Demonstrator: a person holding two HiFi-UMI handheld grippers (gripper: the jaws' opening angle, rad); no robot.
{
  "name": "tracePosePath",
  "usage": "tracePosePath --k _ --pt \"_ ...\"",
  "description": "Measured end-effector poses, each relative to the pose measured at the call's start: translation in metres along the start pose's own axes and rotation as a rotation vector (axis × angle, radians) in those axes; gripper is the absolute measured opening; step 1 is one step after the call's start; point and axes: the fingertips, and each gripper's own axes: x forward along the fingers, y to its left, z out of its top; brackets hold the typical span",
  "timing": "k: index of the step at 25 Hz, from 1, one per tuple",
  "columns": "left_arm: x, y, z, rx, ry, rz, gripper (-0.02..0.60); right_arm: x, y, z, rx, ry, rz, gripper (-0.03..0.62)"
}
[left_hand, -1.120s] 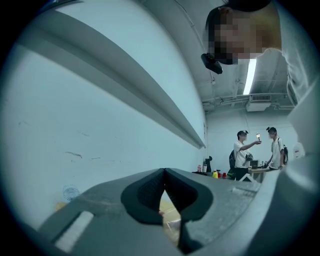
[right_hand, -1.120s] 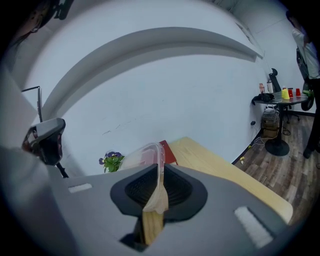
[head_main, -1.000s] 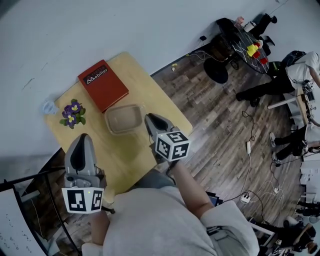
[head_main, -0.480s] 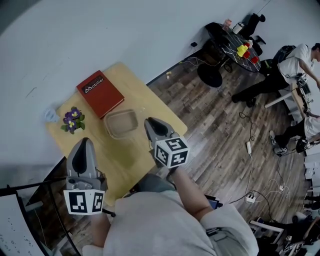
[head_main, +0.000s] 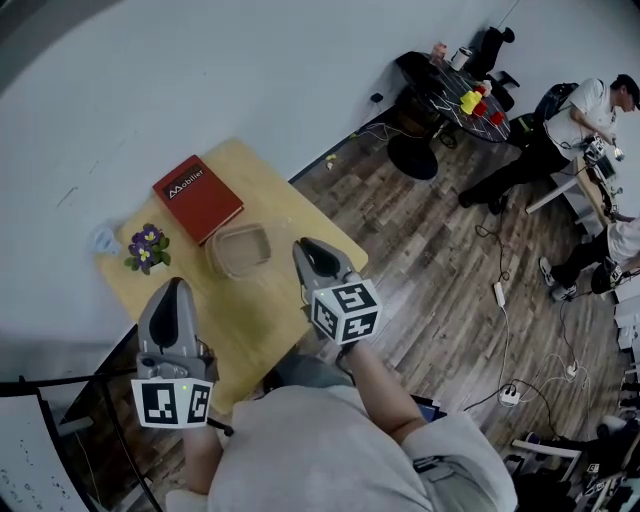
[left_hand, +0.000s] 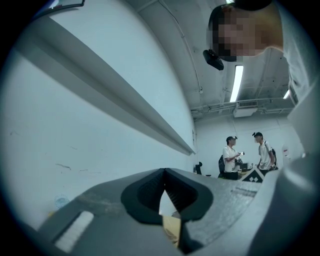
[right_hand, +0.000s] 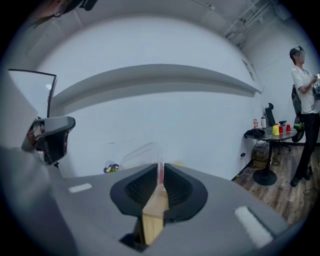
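Head view overhead, gripper views face wall (right_hand: 150, 110)

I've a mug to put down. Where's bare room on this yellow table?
Bare wood: the table's near half, from the left gripper to the clear container, and the corner by the right gripper, which pinches a clear plastic piece. Crowded: the wall side, with red book and potted flowers.

A lab: floor cables (head_main: 498, 296), ceiling strip light (left_hand: 236, 82).
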Motion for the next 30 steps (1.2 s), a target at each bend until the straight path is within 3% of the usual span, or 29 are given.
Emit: tracePosePath --k 23,30 --pt "-0.02 -0.043 0.028 0.046 -0.053 -0.063 0.005 -0.075 0.005 0.049 -0.123 -0.164 -0.079 0.039" --pt "-0.029 -0.049 0.037 0.054 -0.072 -0.072 0.005 -0.098 0.013 0.072 -0.115 -0.245 -0.09 0.038"
